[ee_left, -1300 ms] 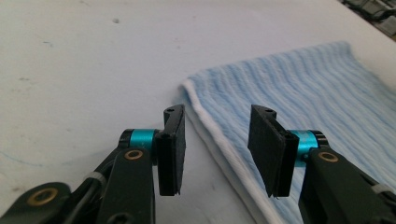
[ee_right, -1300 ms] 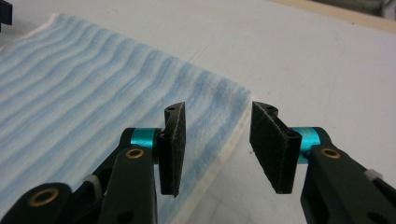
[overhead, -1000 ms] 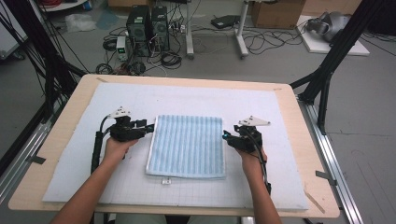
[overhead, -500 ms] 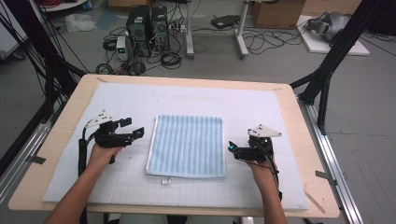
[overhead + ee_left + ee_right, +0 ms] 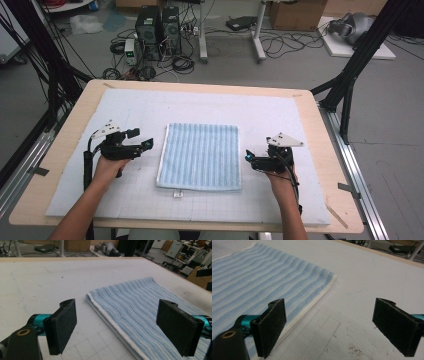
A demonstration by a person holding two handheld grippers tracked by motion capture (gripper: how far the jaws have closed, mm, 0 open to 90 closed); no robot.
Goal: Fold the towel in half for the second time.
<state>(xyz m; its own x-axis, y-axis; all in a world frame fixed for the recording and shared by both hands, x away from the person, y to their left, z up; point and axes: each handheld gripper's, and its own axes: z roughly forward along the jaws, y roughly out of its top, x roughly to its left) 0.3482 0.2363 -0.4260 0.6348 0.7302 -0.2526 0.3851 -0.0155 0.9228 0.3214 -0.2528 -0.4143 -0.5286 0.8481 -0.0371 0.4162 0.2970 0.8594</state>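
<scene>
Both grippers, left [image 5: 146, 145] and right [image 5: 248, 158], flank the folded blue towel [image 5: 201, 156] with fingers wide, empty, poised to take its side edges

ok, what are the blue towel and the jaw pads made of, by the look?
Blue towel: soft woven cotton, likely terry, matte; ribbed light and dark blue stripes with a white hemmed edge, folded flat. Pads on the jaws: black, matte, fuzzy grain, seemingly felt or dense foam, though the look leaves it open. They sit on teal, apparently metal mounts.
</scene>
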